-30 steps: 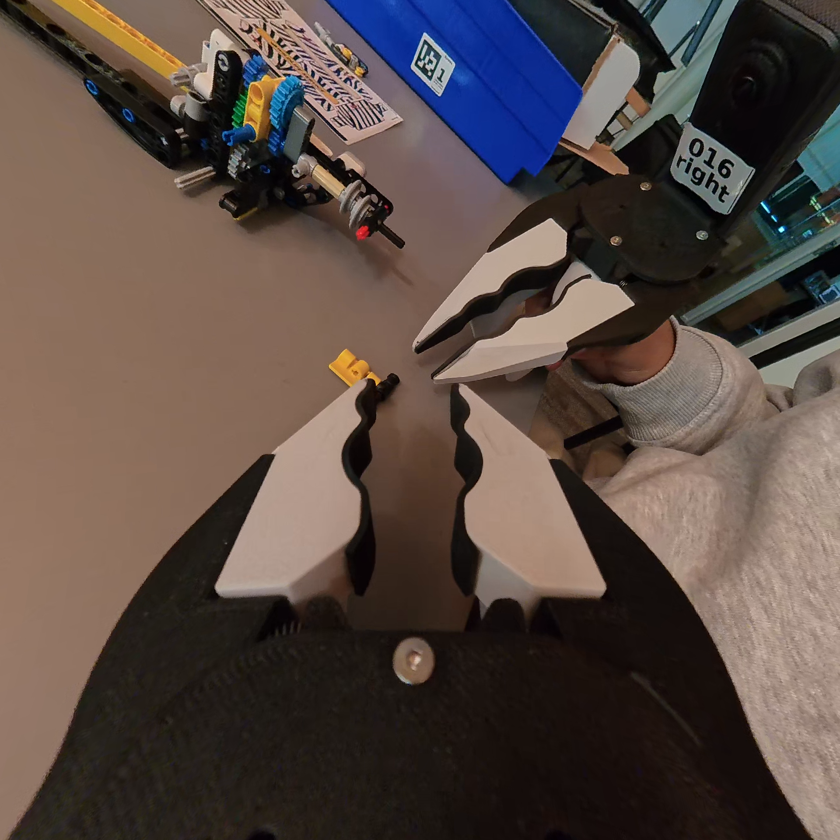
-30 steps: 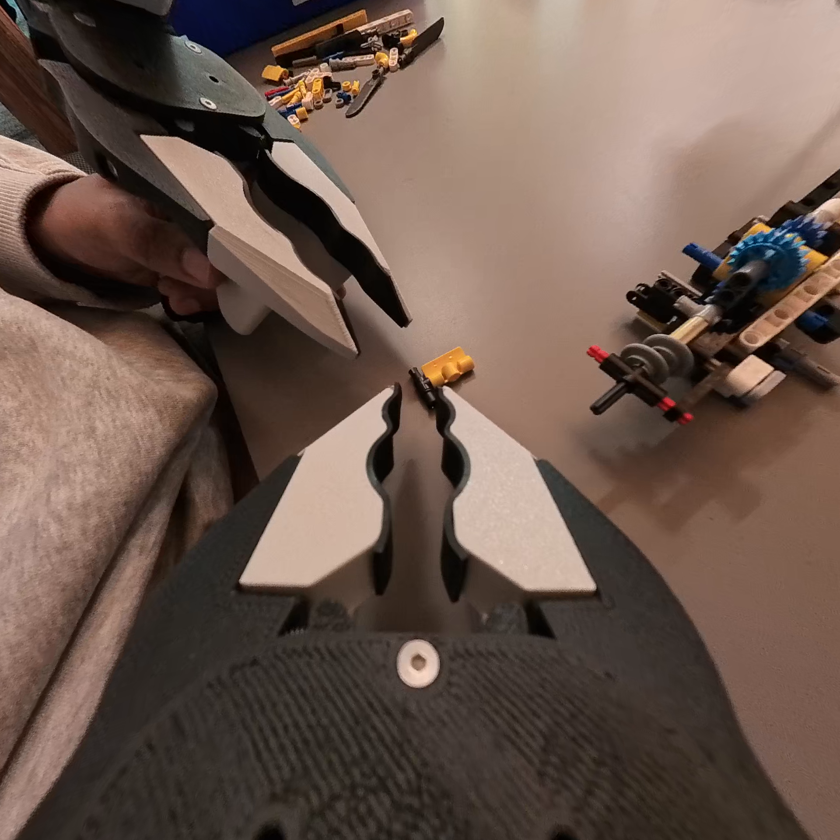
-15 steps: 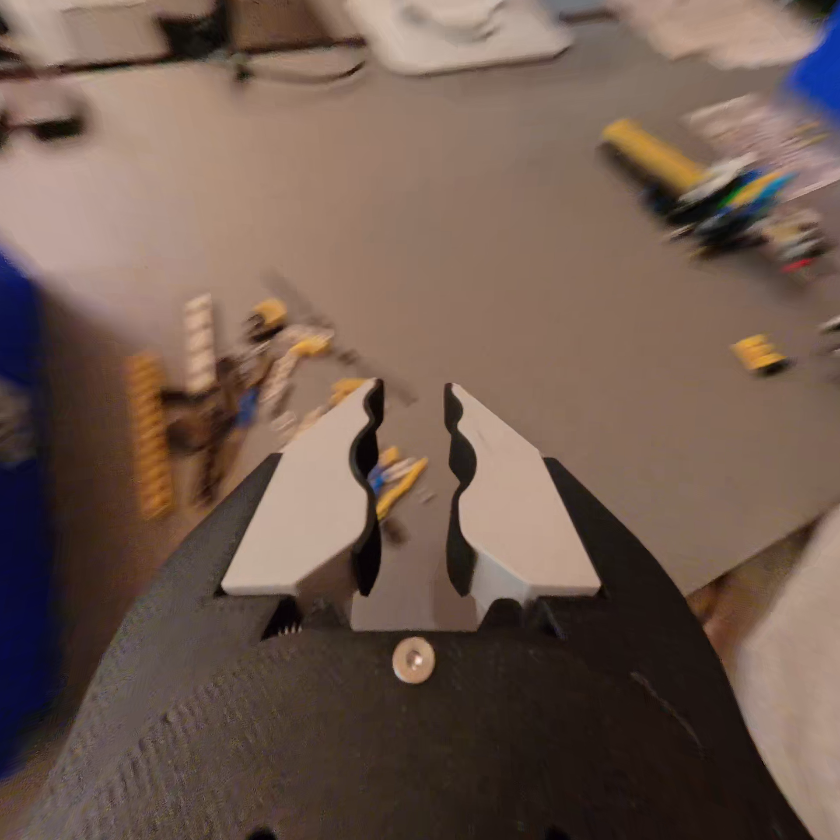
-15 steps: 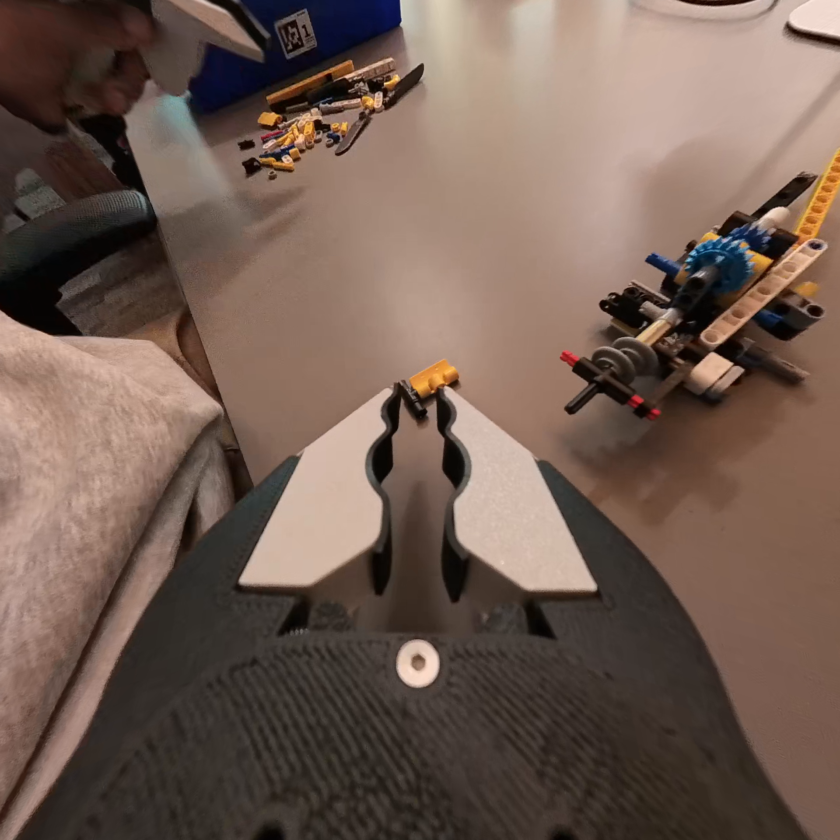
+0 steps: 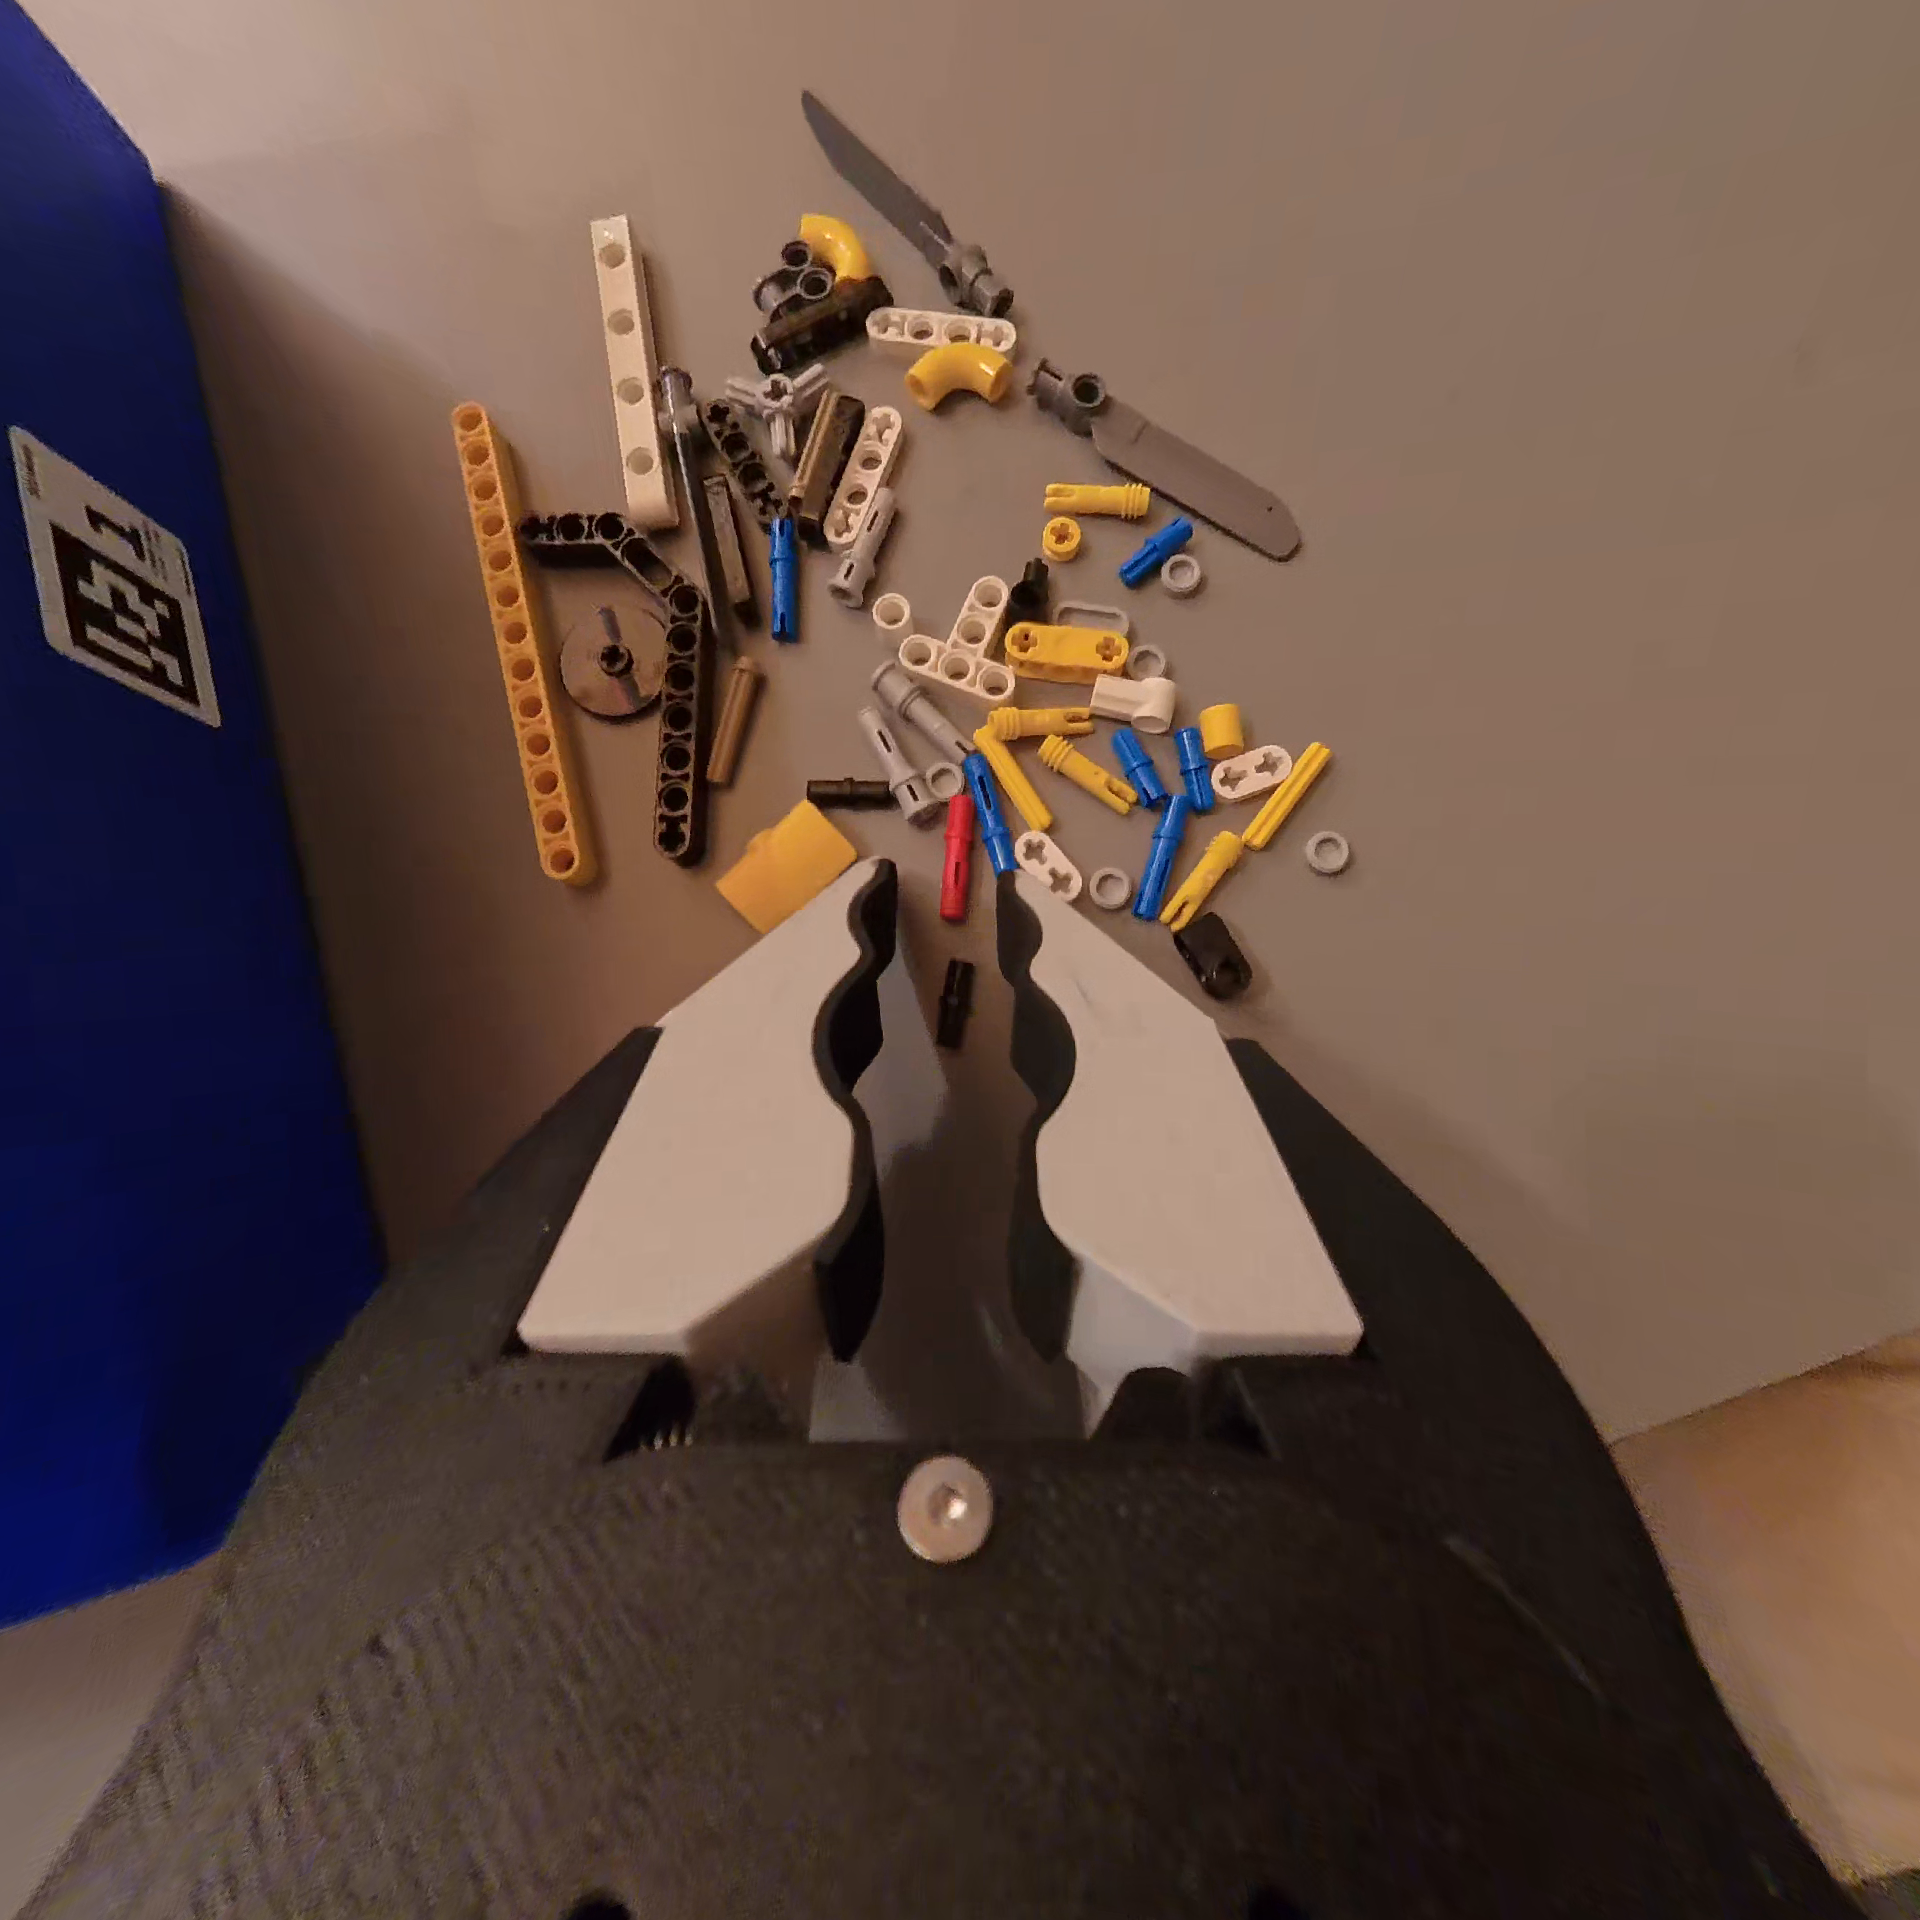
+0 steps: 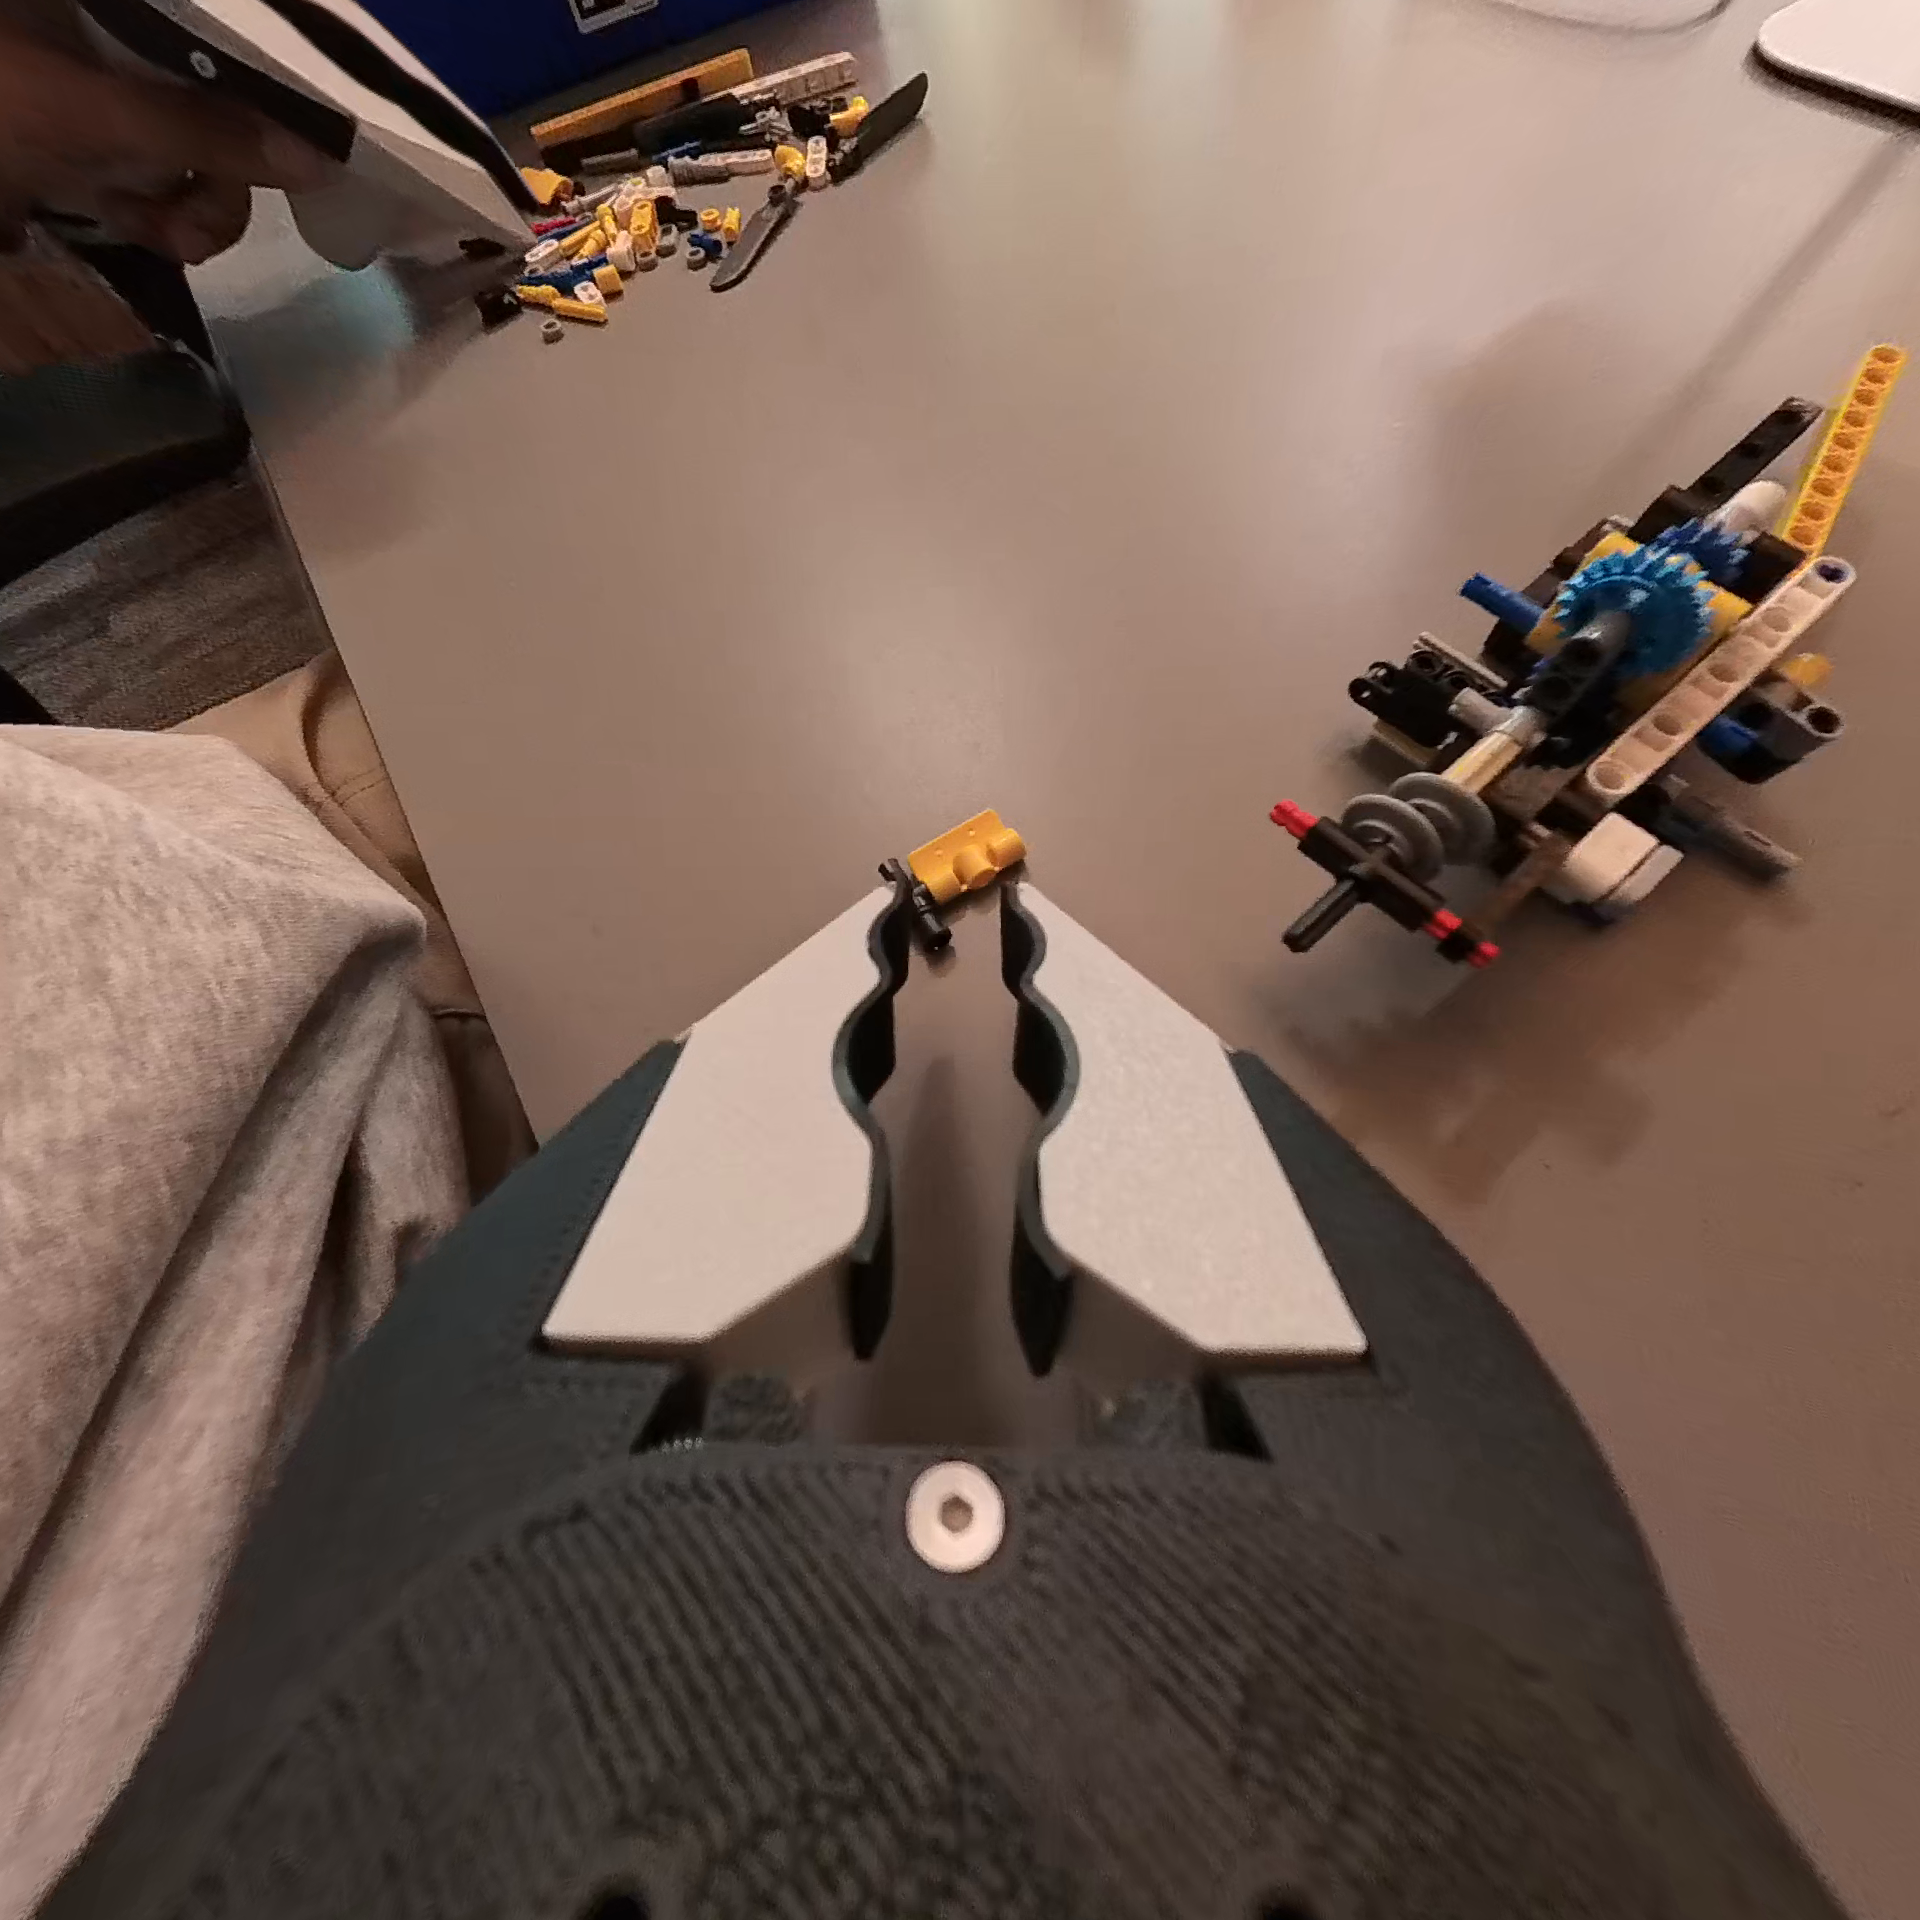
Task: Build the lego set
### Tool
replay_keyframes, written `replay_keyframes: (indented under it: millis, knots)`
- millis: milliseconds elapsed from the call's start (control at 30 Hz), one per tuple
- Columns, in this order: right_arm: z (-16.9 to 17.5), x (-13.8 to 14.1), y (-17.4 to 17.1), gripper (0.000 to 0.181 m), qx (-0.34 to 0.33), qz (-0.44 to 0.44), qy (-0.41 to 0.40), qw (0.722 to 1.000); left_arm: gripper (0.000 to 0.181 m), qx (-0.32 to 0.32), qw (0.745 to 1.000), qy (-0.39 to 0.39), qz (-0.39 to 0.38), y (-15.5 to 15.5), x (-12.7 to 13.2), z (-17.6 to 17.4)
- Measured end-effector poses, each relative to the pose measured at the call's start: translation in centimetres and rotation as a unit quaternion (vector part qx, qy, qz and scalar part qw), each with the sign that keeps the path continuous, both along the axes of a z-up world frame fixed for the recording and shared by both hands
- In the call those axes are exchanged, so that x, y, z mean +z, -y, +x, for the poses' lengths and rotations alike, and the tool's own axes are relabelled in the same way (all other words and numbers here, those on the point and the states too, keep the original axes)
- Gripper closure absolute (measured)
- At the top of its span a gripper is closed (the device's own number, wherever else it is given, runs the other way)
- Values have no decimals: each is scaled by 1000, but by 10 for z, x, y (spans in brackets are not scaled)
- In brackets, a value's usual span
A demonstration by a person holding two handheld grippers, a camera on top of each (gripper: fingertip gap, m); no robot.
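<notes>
Lying between the left tongs [image 5: 943, 894], a black pin [image 5: 952, 1003].

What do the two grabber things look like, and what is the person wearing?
Each gripper, the left gripper and the right gripper, has a black, ridged plastic body with one silver screw in the middle. Its two fingers are pale grey wedges with wavy black inner edges. The person wears a light grey sweatshirt sleeve.
</notes>
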State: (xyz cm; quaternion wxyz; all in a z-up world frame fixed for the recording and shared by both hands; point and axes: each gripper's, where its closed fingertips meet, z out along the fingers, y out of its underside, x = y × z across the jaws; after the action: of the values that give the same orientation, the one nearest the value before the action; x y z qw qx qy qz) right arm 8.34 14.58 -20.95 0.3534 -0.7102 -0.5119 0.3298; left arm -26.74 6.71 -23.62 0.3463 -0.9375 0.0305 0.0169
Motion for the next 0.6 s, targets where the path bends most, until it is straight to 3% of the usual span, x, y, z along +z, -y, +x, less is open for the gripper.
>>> replay_keyframes:
  millis: [433, 600]
  knots:
    - [0, 2, 0, 163, 1, 0, -5, 1000, 179, -13, 1000, 0, 6, -4, 3, 5]
    - [1, -1, 0, 158, 8, 5, 6, 1000, 179, -21, 998, -3, 57, -8, 35, 17]
